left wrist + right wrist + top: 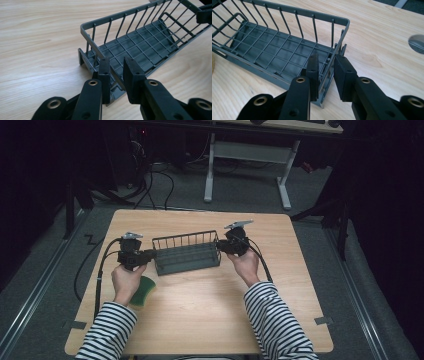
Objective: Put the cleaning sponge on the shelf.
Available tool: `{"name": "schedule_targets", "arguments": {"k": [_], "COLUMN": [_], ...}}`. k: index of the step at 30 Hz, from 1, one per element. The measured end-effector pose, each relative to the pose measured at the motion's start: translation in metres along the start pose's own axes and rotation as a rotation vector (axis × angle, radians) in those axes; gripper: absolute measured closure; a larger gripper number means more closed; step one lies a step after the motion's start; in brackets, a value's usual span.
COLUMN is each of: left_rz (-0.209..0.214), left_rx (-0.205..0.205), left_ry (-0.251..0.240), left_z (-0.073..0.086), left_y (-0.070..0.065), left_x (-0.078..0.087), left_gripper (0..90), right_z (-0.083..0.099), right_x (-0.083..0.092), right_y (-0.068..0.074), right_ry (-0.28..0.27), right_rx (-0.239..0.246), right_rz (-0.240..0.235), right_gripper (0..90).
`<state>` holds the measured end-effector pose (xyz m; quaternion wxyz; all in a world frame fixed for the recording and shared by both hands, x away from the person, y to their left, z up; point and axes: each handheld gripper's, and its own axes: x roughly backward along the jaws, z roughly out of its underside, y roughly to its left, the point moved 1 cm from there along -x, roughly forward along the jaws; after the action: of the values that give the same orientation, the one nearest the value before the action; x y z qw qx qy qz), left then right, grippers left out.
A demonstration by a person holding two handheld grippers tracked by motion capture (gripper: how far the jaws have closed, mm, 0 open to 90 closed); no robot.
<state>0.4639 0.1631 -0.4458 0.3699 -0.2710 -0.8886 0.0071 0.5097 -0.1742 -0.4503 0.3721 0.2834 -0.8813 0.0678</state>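
Left gripper [145, 255] and right gripper [226, 245] met opposite ends of the grey wire basket [186, 253] at mid-table [210, 295] in the high view; a green sponge [142, 290] lay partly hidden under your left hand [127, 280].

Left gripper view: jaws straddled the basket's end rim with a gap showing, not clamped.

Right gripper view: same stance at the other end; contact was hard to judge.

Likely step: a two-ended grasp. Next you'd need to close both evenly before lifting level.
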Motion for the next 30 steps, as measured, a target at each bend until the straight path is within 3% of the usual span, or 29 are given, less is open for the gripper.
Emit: {"name": "schedule_targets", "arguments": {"k": [4,10,14,21,30], "left_rz": [0.014,0.02,0.024,0.058,0.057], "left_rx": [-0.023,-0.049,-0.065,-0.059,-0.062], "left_ry": [0.011,0.027,0.04,0.044,0.048], "left_z": [0.001,0.005,0.01,0.016,0.017], "left_y": [-0.012,-0.028,-0.037,-0.046,-0.05], "left_x": [-0.002,0.002,0.005,0.009,0.008], "left_gripper": [77.0,77.2,77.1,77.2,76.8], "right_z": [0.01,0.021,0.031,0.044,0.052], "right_x": [0.011,0.025,0.034,0.049,0.055], "right_y": [-0.005,-0.004,-0.004,-0.001,-0.003], "right_ry": [-0.006,0.011,0.006,0.012,-0.007], "right_rx": [-0.013,0.023,0.016,0.023,0.003], "right_rz": [-0.001,0.03,0.02,0.018,0.006], "right_gripper": [74.5,74.5,74.2,73.5,72.3]}}
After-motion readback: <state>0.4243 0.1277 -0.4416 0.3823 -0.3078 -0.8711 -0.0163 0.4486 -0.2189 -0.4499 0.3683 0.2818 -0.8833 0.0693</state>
